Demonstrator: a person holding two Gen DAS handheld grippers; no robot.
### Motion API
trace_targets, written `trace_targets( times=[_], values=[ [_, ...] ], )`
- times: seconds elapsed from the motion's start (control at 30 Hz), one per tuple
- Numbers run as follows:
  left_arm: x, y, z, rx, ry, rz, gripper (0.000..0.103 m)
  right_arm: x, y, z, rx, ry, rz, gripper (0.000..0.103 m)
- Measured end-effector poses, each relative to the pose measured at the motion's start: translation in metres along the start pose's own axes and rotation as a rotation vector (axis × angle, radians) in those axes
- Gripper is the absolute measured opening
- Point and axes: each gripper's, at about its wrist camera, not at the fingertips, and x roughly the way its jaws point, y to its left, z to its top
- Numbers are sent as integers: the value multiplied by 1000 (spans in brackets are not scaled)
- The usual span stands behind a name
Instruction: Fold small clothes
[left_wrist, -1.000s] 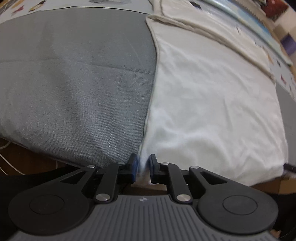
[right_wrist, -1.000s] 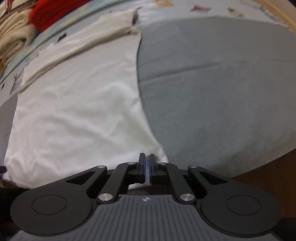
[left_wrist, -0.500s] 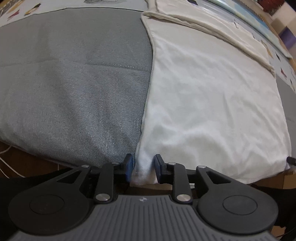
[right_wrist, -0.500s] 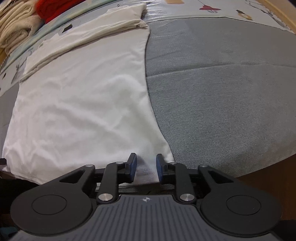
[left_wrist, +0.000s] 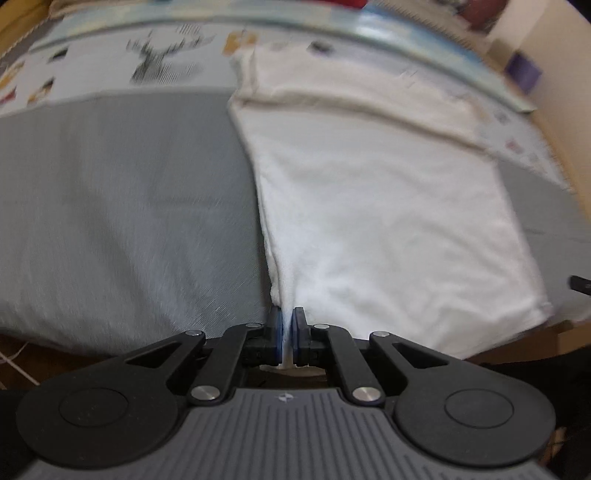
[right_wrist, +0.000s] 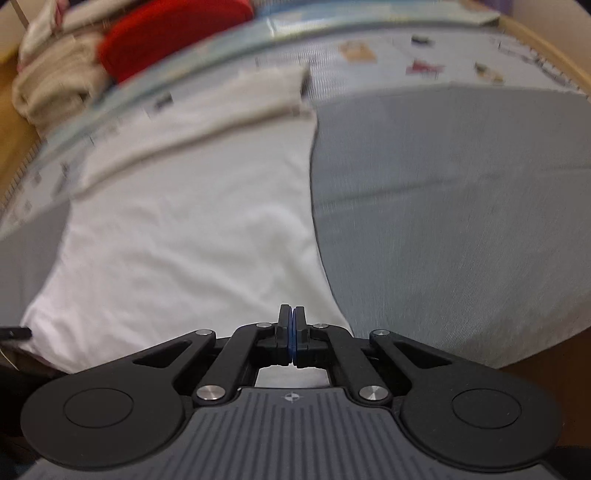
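A white garment (left_wrist: 369, 221) lies flat on a grey bed cover (left_wrist: 110, 203). In the left wrist view my left gripper (left_wrist: 287, 317) pinches the garment's near left corner. Its jaws are closing tight, and a thin fold of white cloth shows between the blue pads. The corner is drawn up into a ridge. In the right wrist view the same white garment (right_wrist: 184, 258) spreads to the left. My right gripper (right_wrist: 291, 314) is at its near right corner, with the jaws closing until the pads meet. White cloth shows just behind them.
A folded cream garment (left_wrist: 351, 88) (right_wrist: 221, 107) lies just beyond the white one. A red item (right_wrist: 166, 33) and a cream pile (right_wrist: 55, 85) sit at the far left. The grey cover (right_wrist: 461, 203) drops off at the near bed edge. A patterned sheet (left_wrist: 110, 66) lies beyond.
Both grippers opened around the near corners of the white garment, then shut on them. Both have risen and the view has pulled back, with the left corner now drawn up.
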Motion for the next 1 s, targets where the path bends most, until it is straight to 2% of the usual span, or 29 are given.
trace_targets(
  times=[0.1, 0.3, 0.4, 0.47, 0.57, 0.63, 0.7, 0.8, 0.87, 1.0],
  values=[
    [-48, -3, 0, 11, -84, -90, 5, -39, 10, 0, -17, -62, 47, 0],
    [-129, -6, -1, 60, -234, -152, 4, -136, 2, -1, 50, -209, 181, 0],
    [-135, 3, 0, 48, -248, -133, 4, -164, -15, 6, 97, -267, 200, 0],
    [-120, 12, 4, 20, -212, -105, 4, -167, -25, 11, 108, -283, 204, 0],
    [-90, 23, 10, 8, -152, -51, 4, -140, -30, 17, 90, -211, 212, 0],
    [-80, 27, 12, -8, -120, -54, 4, -108, -26, 19, 79, -131, 196, 2],
    [-80, 25, 13, 11, -133, -81, 5, -71, -16, 16, 70, -56, 144, 7],
    [-73, 25, 16, 15, -125, -89, 5, -15, -3, 10, 87, 60, 145, 17],
    [-72, 24, 16, 15, -127, -97, 5, 17, 9, 2, 56, 123, 124, 24],
    [-70, 22, 13, 19, -125, -94, 5, 52, 23, -12, -14, 204, 45, 26]
  ],
)
